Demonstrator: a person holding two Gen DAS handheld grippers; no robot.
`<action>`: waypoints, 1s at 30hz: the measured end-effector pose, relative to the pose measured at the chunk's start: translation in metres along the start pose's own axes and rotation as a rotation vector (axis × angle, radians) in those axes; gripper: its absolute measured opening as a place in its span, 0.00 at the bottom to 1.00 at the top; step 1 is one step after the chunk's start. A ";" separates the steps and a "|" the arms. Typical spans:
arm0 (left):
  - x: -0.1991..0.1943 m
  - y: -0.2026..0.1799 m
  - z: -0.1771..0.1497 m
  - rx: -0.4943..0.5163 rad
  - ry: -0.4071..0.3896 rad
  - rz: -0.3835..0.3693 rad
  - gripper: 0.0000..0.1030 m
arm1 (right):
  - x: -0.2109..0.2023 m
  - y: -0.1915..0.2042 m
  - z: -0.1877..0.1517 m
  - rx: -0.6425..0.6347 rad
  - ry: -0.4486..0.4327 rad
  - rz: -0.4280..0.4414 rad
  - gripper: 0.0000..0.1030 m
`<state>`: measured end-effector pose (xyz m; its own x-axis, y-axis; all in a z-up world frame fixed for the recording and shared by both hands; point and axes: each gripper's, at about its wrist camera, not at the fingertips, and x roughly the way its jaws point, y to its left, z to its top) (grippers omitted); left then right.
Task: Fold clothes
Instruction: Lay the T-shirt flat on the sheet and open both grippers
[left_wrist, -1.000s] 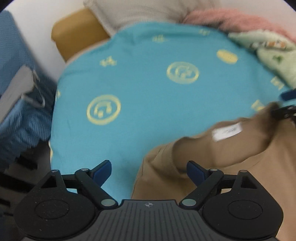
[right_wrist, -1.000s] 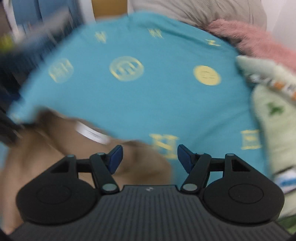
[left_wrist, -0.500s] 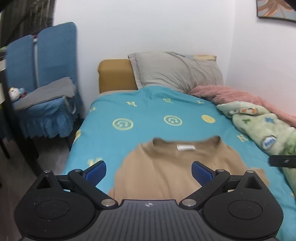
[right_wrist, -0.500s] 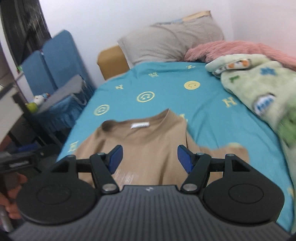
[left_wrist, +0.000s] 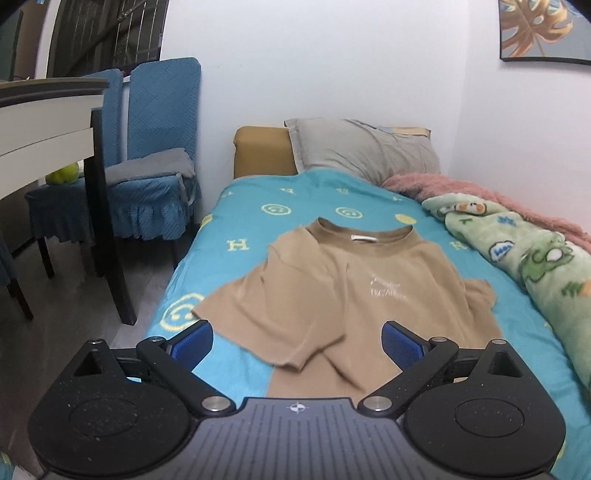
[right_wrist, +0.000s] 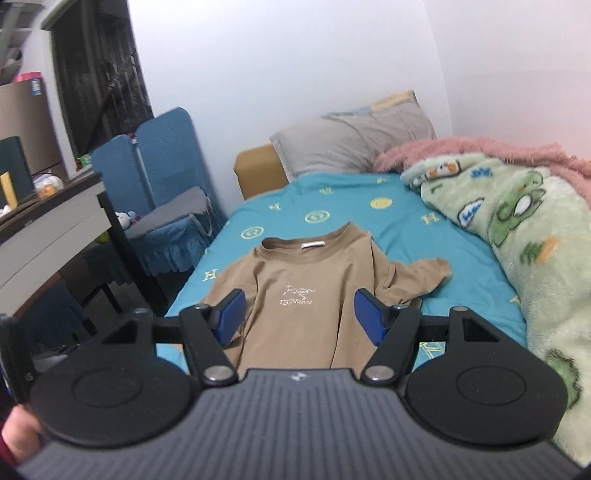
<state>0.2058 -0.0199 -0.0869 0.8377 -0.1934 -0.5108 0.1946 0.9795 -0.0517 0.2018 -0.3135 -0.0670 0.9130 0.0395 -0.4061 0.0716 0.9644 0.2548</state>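
Note:
A tan T-shirt (left_wrist: 343, 291) (right_wrist: 306, 291) lies front up on the turquoise bed sheet (left_wrist: 295, 199), collar toward the pillow, with a pale logo on its chest. Its sleeves spread to both sides and its cloth is rumpled. My left gripper (left_wrist: 297, 341) hangs open above the shirt's near end, nothing between its blue pads. My right gripper (right_wrist: 299, 315) is likewise open and empty, held back from the shirt's lower part. Neither touches the cloth.
A green cartoon blanket (left_wrist: 532, 258) and a pink fleece (right_wrist: 480, 151) pile along the bed's right side. A grey pillow (left_wrist: 362, 147) lies at the head. Blue-covered chairs (left_wrist: 155, 147) and a table with a dark leg (left_wrist: 107, 229) stand left of the bed.
Both grippers pulled back and up from close over the shirt's collar to the foot of the bed. The shirt, held up and moving before, now lies spread on the sheet.

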 end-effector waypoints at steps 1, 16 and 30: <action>-0.002 -0.001 -0.002 0.005 -0.004 0.010 0.96 | -0.002 0.001 -0.004 -0.008 -0.004 -0.002 0.65; 0.022 0.024 -0.013 -0.170 0.119 0.008 0.95 | -0.001 -0.009 -0.015 0.033 -0.008 -0.038 0.65; 0.108 0.087 0.003 -0.552 0.191 0.049 0.79 | 0.024 -0.039 -0.013 0.189 0.053 -0.042 0.65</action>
<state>0.3150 0.0446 -0.1442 0.7224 -0.1834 -0.6667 -0.1795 0.8814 -0.4370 0.2160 -0.3470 -0.0978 0.8854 0.0191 -0.4644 0.1879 0.8992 0.3952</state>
